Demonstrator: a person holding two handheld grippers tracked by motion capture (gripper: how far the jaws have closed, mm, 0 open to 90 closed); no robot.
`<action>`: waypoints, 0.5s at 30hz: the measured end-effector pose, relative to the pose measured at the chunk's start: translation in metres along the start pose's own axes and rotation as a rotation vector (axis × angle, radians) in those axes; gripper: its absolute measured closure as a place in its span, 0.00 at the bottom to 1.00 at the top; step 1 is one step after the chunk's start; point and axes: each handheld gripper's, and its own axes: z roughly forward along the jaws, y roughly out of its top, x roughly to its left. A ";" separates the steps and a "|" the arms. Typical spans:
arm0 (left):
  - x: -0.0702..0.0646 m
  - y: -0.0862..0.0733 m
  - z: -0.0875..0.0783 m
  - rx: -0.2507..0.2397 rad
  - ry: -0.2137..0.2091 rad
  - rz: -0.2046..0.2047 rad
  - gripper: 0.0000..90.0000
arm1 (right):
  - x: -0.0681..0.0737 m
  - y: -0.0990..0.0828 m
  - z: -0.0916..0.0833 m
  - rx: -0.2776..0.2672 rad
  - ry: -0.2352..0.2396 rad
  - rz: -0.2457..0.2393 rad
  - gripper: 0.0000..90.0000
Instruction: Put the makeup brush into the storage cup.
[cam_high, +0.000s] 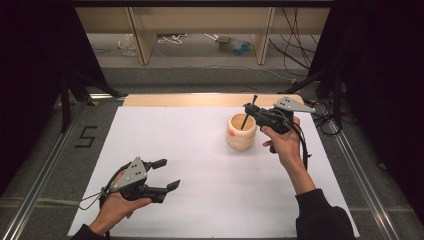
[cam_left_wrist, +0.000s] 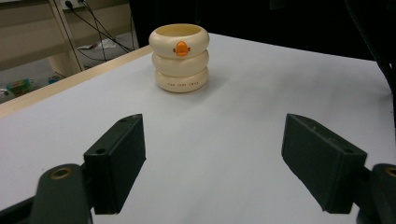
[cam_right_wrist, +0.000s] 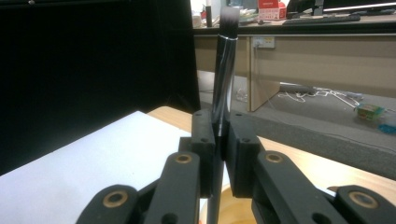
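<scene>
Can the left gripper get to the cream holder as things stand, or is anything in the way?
Probably yes. The left gripper is open, and bare white table lies between its jaws and the cream holder. The catch: the right gripper is shut on a black brush dipping into the holder's mouth.

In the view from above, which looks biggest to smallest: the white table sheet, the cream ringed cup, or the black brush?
Largest to smallest, high view:
1. White sheet, by far the biggest.
2. Cream cup.
3. Black brush, a thin stick; its lower end is hidden inside the cup, so its full length is unsure. The right gripper holds it.
</scene>
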 end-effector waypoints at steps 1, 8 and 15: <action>0.000 0.000 0.000 -0.001 -0.003 -0.005 0.24 | -0.001 0.001 0.001 -0.005 -0.004 -0.006 0.93; -0.001 0.001 0.001 0.001 -0.008 0.014 0.24 | -0.009 0.000 0.006 0.005 -0.032 -0.004 0.93; -0.002 0.000 0.001 0.004 -0.008 0.004 0.24 | -0.013 0.002 0.011 0.009 -0.045 -0.008 0.93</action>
